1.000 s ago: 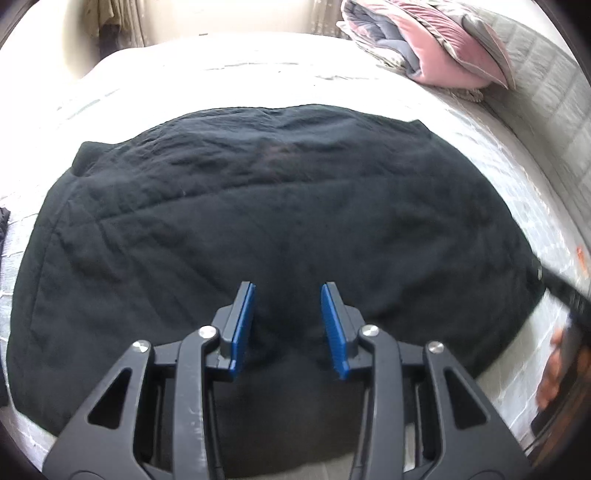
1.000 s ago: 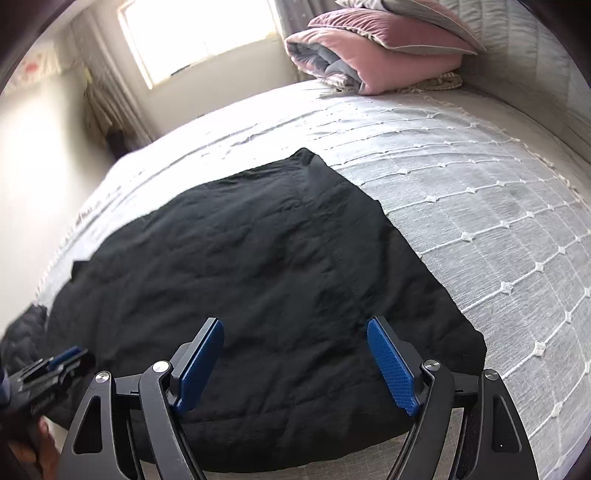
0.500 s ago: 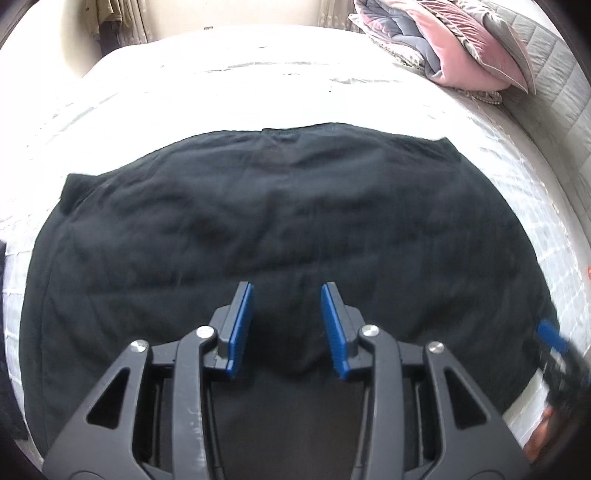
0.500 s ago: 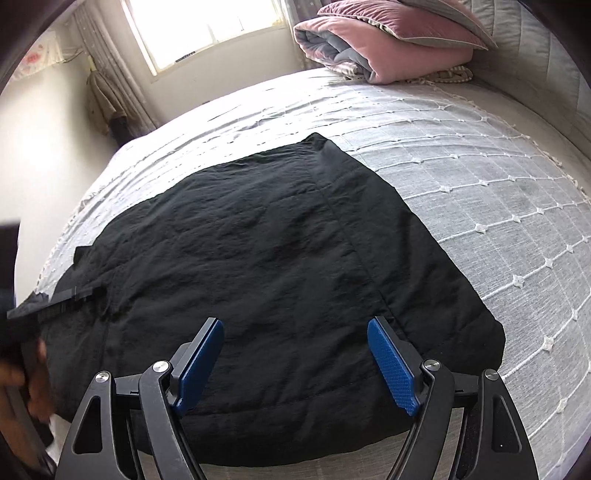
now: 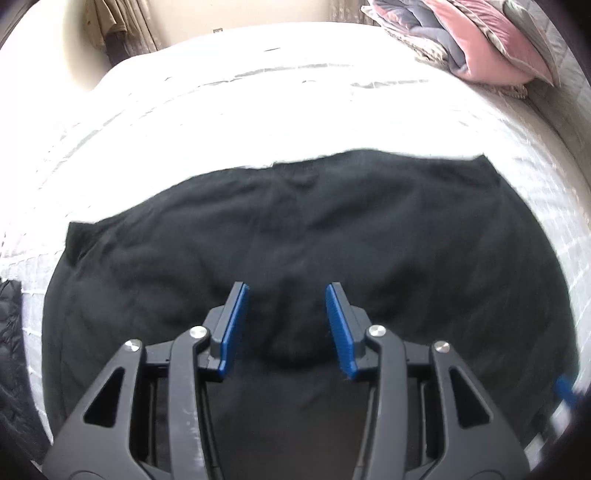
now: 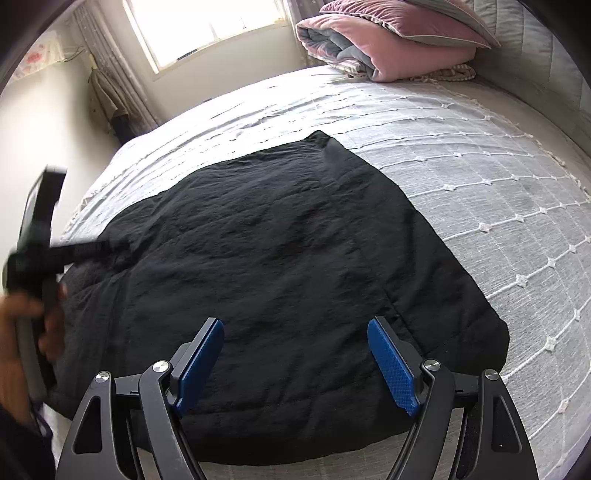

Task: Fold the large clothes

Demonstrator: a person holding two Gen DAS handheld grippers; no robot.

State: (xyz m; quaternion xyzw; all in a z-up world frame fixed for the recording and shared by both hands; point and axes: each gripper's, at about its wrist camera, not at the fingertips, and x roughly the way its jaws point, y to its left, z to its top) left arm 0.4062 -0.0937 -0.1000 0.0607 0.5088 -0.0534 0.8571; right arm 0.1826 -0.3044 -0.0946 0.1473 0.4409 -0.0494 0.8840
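While both grippers hang above the near edge of the bed, neither holds anything. The left gripper (image 5: 286, 325) points down over the black garment (image 5: 314, 240), its jaws partly apart and just now opening a little wider, with only dark cloth seen below the gap and nothing pinched between the blue pads (image 5: 232, 328). The right gripper (image 6: 295, 363) stands with its jaws spread wide over the garment's near hem, and its pads are clear of the fabric. In the right wrist view the left gripper also shows at the left margin, blurred, with the person's hand (image 6: 22, 325) wrapped around its handle.

The black garment (image 6: 277, 266) lies spread flat and lightly creased on the bedspread (image 6: 498, 192), its near edge close to the bed's side and its far corner reaching toward the middle of the mattress. The bedspread is pale grey with a grid of small white knots. Another dark quilted item (image 5: 11, 332) sits at the left edge of the left wrist view, just beside the garment.

Farther back, a folded pink and grey quilt (image 6: 388, 48) rests near the head of the bed, well apart from the garment. Beyond it, a bright window (image 6: 207, 26) and curtains (image 6: 110, 85) fill the far wall.
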